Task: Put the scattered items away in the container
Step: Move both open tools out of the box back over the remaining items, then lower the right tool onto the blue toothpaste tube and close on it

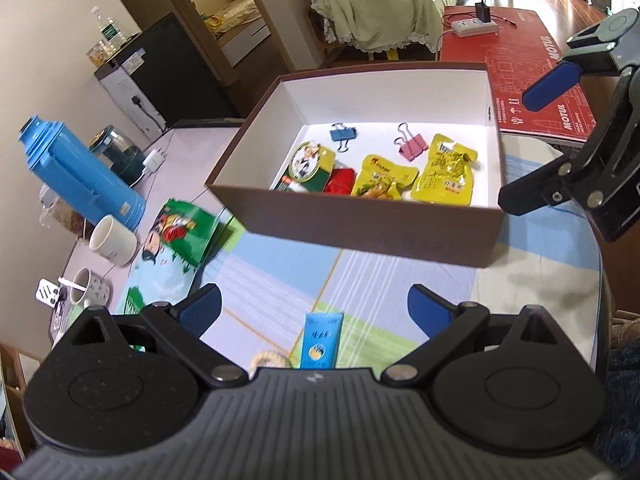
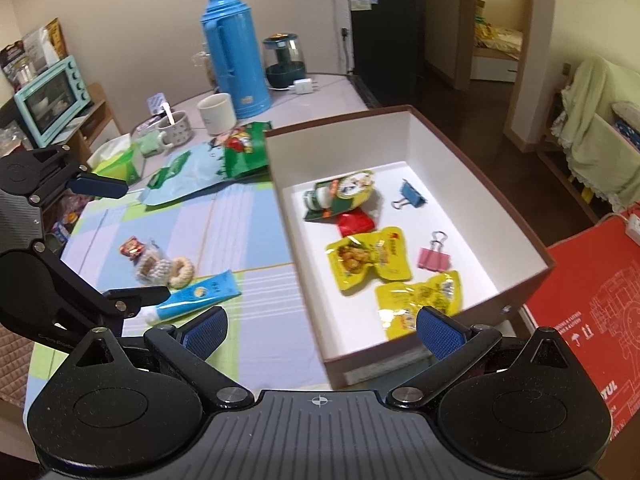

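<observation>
On red mat [image 1: 560, 80]: "MOTUL" lettering

The left wrist camera looks forward over a checked cloth [image 1: 280, 280] toward the brown box [image 1: 360, 228], close and slightly above; the right wrist camera views the same box [image 2: 536, 256] from its other side, nearer. Both share the blue thermos [image 1: 80, 172] [image 2: 234, 52]

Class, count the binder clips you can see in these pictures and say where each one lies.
2. Both lie inside the box, on its white floor: the blue binder clip towards the far end, the pink binder clip nearer, beside the yellow packets. Packets might hide others.
</observation>
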Demonstrator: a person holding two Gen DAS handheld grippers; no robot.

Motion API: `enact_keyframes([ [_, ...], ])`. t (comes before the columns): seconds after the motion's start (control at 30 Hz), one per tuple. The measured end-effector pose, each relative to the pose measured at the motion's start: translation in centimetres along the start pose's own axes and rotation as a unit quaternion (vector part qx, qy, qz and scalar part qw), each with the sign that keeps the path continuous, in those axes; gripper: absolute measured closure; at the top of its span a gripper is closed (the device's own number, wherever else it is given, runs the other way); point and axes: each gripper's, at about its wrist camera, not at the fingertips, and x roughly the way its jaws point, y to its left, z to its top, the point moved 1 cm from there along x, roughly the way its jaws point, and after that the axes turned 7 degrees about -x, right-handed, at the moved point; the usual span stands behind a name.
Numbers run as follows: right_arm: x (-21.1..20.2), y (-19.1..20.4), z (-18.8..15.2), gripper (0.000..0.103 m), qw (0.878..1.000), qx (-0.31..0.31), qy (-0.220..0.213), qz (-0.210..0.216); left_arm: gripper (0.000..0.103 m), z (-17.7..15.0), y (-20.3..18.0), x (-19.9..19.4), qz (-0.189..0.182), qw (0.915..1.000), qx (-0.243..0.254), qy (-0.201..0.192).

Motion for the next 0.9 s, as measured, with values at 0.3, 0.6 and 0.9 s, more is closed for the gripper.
enact_keyframes([
  [0.3, 2.2, 3.8, 0.4, 0.0, 0.999, -0.035, 0.007, 0.038, 0.005, -6.4, 4.0, -0.1, -0.007, 0.9978, -0.053, 0.038],
  [0.6, 6.1, 7.4, 1.3, 0.0, 0.994, -0.072, 0.03, 0.073, 0.005, -11.1, 7.3, 1.1, 0.012, 0.9908, -0.102, 0.088],
  [0.9, 11.1, 10.6, 1.3, 0.0, 0.979, -0.167, 0.029, 0.11, 0.005, -13.0, 10.0, 2.6, 0.011, 0.9854, -0.132, 0.107],
])
